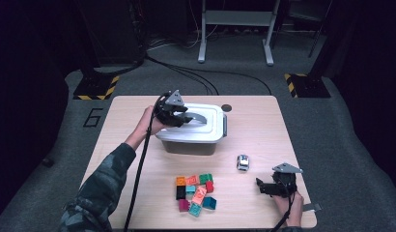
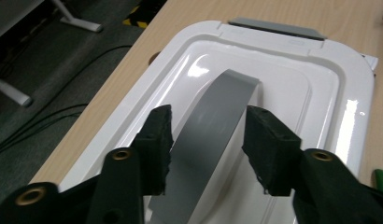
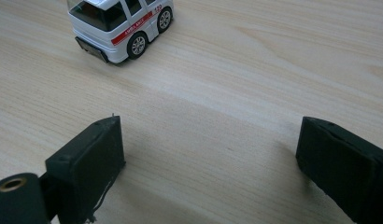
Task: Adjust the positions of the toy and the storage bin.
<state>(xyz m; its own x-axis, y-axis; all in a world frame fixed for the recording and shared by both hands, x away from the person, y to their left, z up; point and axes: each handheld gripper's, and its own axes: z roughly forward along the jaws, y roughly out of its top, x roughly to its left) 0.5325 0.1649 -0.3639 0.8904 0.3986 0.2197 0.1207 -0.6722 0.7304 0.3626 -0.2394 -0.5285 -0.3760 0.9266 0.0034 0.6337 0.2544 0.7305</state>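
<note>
A white-lidded storage box [image 1: 209,131] stands at the middle of the table, its lid [image 2: 292,79] carrying a curved grey handle [image 2: 213,126]. My left gripper [image 2: 208,116] hovers over the lid from the box's left end [image 1: 179,116]. Its jaws straddle the handle; one pad [image 2: 157,140] overlaps the handle's edge, and a thin strip of lid shows beside the other pad. My right gripper [image 3: 210,135] rests open near the table's front right [image 1: 263,186], with only bare wood between its pads. A white toy ambulance [image 3: 119,25] stands just ahead of it [image 1: 242,162].
Several coloured bricks [image 1: 196,193] lie in a cluster at the front middle of the table. A grey latch [image 2: 276,28] closes the far end of the lid. A dark round hole [image 1: 227,107] marks the tabletop behind the box. Cables [image 1: 196,72] cross the floor beyond.
</note>
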